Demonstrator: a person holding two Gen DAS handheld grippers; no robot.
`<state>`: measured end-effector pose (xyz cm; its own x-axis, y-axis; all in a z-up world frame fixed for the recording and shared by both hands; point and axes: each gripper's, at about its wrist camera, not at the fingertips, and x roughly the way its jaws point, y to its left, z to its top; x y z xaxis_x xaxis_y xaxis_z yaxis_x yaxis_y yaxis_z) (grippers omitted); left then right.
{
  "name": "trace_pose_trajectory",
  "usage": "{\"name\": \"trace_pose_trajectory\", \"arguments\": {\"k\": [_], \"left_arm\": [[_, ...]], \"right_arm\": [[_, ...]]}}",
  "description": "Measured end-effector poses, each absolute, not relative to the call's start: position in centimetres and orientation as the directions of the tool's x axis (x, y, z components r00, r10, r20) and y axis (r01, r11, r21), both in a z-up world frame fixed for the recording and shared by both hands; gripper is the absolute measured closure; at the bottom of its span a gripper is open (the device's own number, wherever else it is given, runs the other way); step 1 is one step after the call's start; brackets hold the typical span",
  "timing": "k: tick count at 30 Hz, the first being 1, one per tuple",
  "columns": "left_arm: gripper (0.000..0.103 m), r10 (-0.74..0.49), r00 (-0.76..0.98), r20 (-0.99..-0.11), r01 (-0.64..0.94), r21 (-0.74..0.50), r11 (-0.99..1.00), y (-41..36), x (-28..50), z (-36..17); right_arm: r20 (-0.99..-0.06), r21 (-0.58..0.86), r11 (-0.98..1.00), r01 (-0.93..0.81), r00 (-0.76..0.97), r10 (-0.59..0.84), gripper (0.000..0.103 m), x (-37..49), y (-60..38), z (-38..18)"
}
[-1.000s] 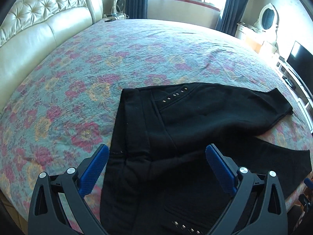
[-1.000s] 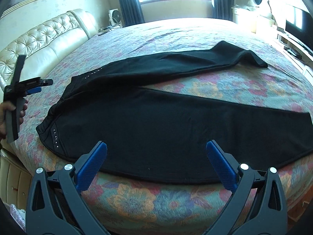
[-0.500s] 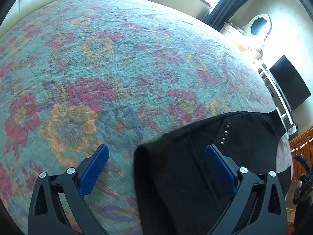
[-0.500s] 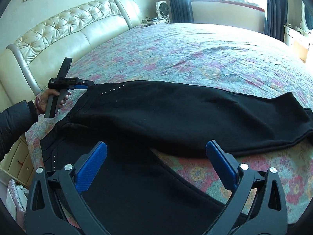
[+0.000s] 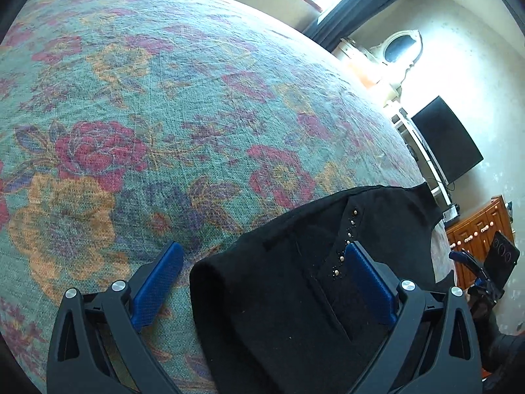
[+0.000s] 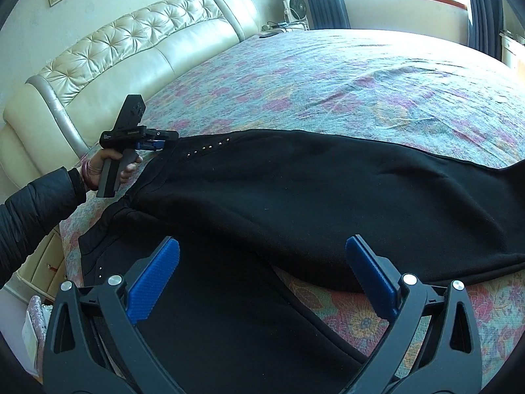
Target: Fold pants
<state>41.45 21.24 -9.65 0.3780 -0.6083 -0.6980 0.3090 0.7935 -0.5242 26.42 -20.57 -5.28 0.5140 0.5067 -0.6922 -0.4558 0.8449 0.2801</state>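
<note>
The pants' waist corner lies between the spread left gripper; the right gripper gapes above a leg.

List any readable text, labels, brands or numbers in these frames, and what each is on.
None can be read.
Left gripper: small white lettering on the side of its black body, too small and blurred to read.
Pants, bedspread, TV: no text visible.

black pants, floral bedspread, seemingly teal
</note>
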Motion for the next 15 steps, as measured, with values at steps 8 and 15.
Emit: {"name": "trace_pose_trajectory", "arguments": {"k": [8, 15], "left_arm": [[0.071, -0.521, 0.39, -0.759, 0.296, -0.433, 0.852, 20.5, 41.9, -9.6], [0.092, -0.64, 0.38, -0.668, 0.333, -0.547, 0.768, 20.7, 41.3, -9.6]], "right_arm": [[-0.682, 0.246, 0.82, -0.516, 0.509, 0.525, 0.002, 31.3, -21.7, -3.8], [-0.798, 0.102, 0.813, -0.573, 0.441, 0.41, 0.002, 41.4, -23.8, -5.8]]}}
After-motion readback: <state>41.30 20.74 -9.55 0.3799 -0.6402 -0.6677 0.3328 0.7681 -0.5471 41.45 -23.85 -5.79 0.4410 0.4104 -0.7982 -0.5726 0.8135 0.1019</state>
